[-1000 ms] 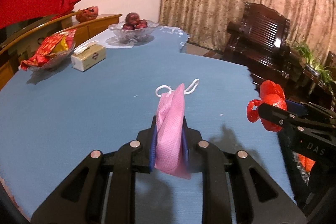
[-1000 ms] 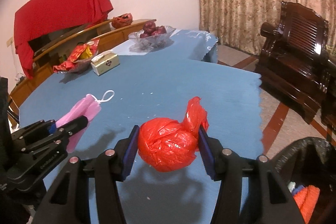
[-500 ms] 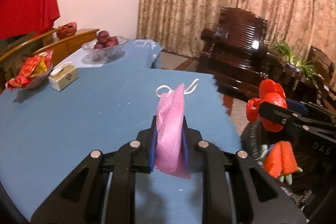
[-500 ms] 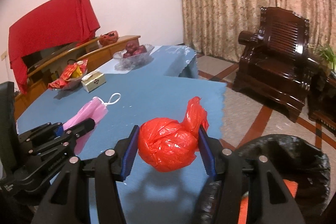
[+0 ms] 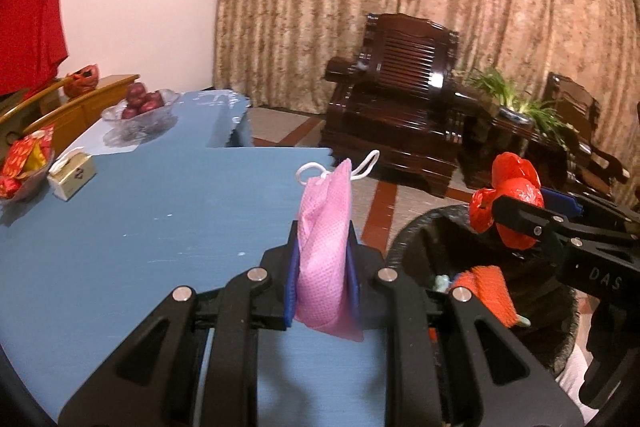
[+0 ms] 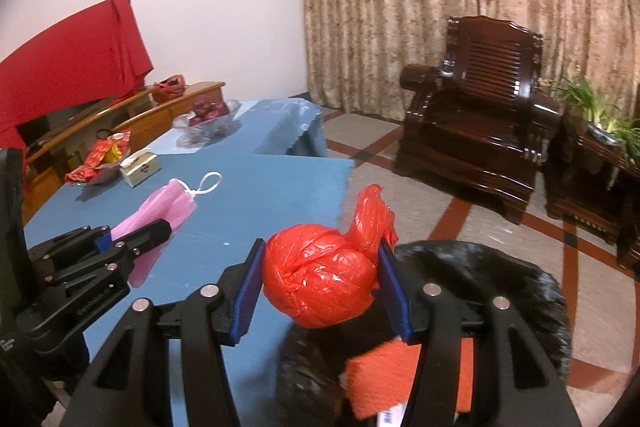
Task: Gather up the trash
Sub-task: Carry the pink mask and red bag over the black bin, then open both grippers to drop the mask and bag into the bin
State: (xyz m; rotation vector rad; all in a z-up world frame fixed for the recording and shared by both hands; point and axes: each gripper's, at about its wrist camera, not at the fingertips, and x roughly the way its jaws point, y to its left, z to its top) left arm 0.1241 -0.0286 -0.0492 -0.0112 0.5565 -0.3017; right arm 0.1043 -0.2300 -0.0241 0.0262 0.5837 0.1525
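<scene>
Softly crumpled pink mask (image 5: 326,251), crinkly red bag (image 6: 320,275)

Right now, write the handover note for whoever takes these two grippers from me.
Left gripper: shut on the pink face mask, above the blue table near its edge.
Right gripper: shut on the knotted red plastic bag, above the black-lined trash bin.
Done: both pieces picked up; the bin already holds something orange.
Left: release the red bag into the bin, bring the mask over it and drop that too.
</scene>
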